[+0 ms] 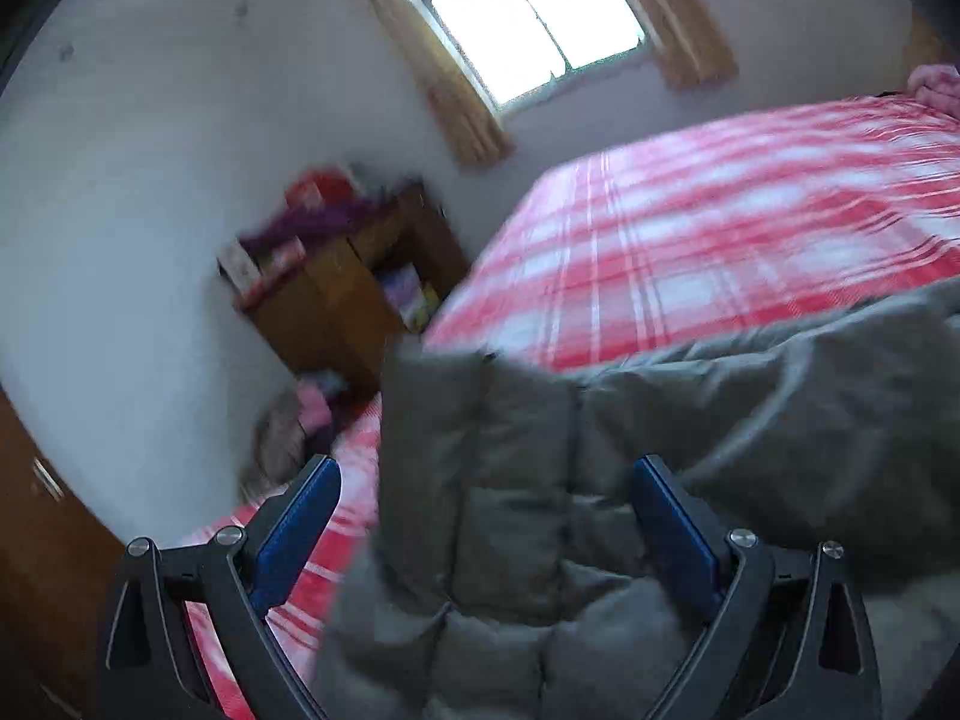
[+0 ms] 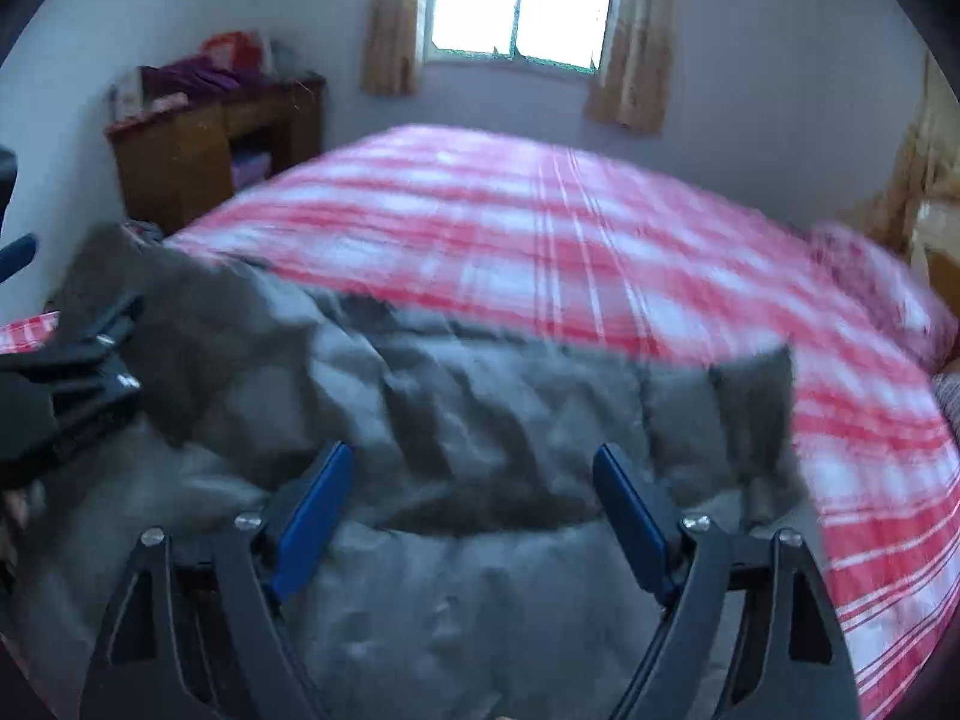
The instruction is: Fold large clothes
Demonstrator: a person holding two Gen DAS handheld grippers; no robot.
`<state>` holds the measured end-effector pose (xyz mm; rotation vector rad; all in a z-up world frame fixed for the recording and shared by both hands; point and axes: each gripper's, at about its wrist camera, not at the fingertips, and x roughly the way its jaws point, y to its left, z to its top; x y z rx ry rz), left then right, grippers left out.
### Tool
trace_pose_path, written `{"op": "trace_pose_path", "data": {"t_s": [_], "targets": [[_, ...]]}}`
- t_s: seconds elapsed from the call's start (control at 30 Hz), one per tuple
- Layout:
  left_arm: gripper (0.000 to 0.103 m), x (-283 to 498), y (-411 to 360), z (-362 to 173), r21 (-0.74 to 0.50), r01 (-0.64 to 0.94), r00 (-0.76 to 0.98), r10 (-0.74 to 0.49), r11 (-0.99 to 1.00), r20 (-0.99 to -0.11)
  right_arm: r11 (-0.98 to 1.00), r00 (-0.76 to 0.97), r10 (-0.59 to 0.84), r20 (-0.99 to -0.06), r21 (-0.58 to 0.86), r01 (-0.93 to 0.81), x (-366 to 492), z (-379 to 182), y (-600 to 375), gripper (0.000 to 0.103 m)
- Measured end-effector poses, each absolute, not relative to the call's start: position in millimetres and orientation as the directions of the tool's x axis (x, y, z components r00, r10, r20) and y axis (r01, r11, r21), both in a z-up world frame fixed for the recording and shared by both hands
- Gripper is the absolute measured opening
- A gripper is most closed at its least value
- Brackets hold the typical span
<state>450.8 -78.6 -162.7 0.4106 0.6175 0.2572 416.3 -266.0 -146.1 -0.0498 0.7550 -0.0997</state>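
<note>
Lying across the near edge of the red-and-white plaid bedspread [image 2: 540, 228] is a grey quilted padded jacket [image 2: 420, 420], rumpled and spread from left to right. No brand, label or writing can be read on anything; both views are smeared by motion blur.

In the left wrist view the jacket [image 1: 528, 480] fills the near right part, its lower portion cut off by the frame edge, and one padded panel with a squared corner stands up at the far left of the garment. The left gripper [image 1: 486, 480] is seen with its blue-padded fingers [image 1: 294, 528] spread wide apart, gripping nothing; the jacket lies between and beyond them, the left finger over the bedspread [image 1: 690, 228] and the right one over the grey fabric. Whether the pads touch the cloth cannot be made out.

In the right wrist view the right gripper [image 2: 474, 468] is likewise spread open and empty, the jacket lying directly beneath and ahead of it. The left gripper [image 2: 78, 360] is partly seen at the left edge, beside the jacket's left end.

Far left, a brown wooden bedside cabinet [image 2: 198, 150] is piled with indistinct purple and red items. A bright window with tan curtains [image 2: 516, 0] is set in the far wall.
</note>
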Motion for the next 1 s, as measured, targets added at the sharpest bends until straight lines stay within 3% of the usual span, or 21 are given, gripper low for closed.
{"op": "trace_pose_path", "data": {"t_s": [0.1,0.5,1.0], "targets": [[0.098,460.7,-67.9,-173.9,0.376,-0.114,0.767,0.322,0.920,-0.555,0.992,0.707,-0.104,-0.699,-0.024,0.122,421.3,-164.2,-288.5,0.085],[0.102,477.0,-65.1,-198.1,0.338,-0.087,0.713,0.296,0.937,-0.636,0.989,0.689,-0.070,-0.721,0.040,0.143,424.1,-179.7,-299.2,0.085],[0.102,482.2,-72.8,-204.3,0.391,-0.089,0.696,0.338,0.916,-0.634,0.987,0.626,-0.103,-0.773,-0.001,0.161,436.1,-190.0,-296.2,0.088]]}}
